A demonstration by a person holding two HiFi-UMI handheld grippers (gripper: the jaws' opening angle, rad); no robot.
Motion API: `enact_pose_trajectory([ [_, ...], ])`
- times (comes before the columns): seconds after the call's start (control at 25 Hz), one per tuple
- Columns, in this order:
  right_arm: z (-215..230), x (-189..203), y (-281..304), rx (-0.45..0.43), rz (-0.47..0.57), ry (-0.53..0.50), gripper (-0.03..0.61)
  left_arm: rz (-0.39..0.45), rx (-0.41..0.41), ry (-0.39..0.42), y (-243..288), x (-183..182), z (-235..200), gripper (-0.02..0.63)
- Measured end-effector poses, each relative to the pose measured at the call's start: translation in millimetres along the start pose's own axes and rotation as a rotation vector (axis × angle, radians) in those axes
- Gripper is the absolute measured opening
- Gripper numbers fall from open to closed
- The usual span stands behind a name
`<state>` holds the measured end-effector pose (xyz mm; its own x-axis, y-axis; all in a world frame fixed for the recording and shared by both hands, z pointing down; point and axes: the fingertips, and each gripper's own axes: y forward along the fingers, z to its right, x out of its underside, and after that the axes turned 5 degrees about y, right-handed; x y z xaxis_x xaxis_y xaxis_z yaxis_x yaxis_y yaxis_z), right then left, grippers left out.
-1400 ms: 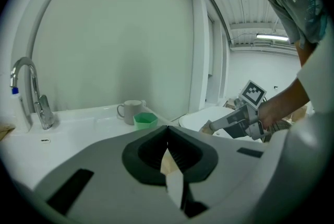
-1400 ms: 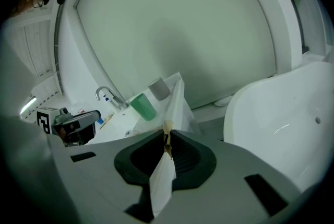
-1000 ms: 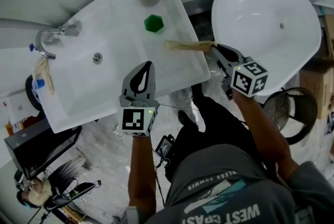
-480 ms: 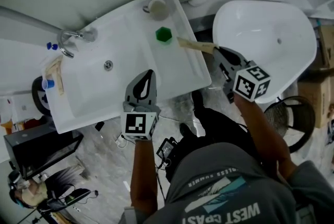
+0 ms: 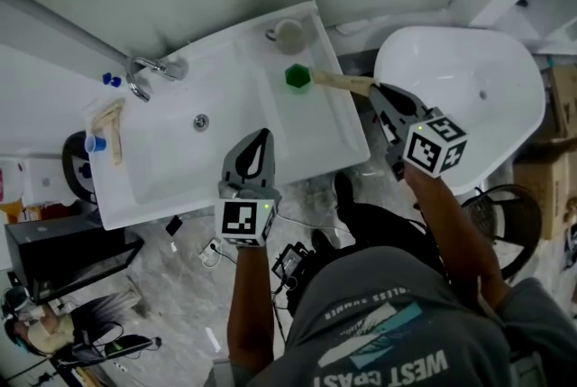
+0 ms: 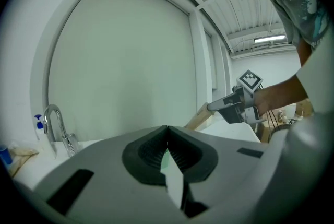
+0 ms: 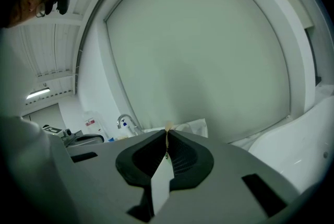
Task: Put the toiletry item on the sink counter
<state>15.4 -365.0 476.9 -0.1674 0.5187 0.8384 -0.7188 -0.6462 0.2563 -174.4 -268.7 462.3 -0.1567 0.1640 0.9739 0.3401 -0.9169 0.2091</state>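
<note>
A flat tan toiletry packet (image 5: 341, 83) sticks out of my right gripper (image 5: 377, 93), which is shut on its near end. The packet's far end hangs over the right side of the white sink counter (image 5: 329, 131), right beside a green hexagonal piece (image 5: 297, 77). In the right gripper view only a thin tan sliver of the packet (image 7: 168, 127) shows between the closed jaws. My left gripper (image 5: 261, 136) is shut and holds nothing, over the counter's front edge. From the left gripper view the right gripper (image 6: 235, 108) and the packet (image 6: 197, 117) show off to the right.
A cup (image 5: 289, 35) stands at the counter's back right corner. The faucet (image 5: 149, 74) is at the back left of the basin, with a tan packet (image 5: 110, 119) and a blue cap (image 5: 95, 142) beside it. A white bathtub (image 5: 469, 60) lies to the right.
The right gripper has carried the tan packet further back over the counter, so its end now sits beside the green piece. The left gripper has stayed put.
</note>
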Motion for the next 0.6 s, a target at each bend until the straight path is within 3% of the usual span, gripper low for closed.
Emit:
enact_pose_trajectory([
  [0.6,-12,-1,33,-0.045,-0.035,0.003,0.037,0.006,-0.055,0.001,-5,1,-20,0.003],
])
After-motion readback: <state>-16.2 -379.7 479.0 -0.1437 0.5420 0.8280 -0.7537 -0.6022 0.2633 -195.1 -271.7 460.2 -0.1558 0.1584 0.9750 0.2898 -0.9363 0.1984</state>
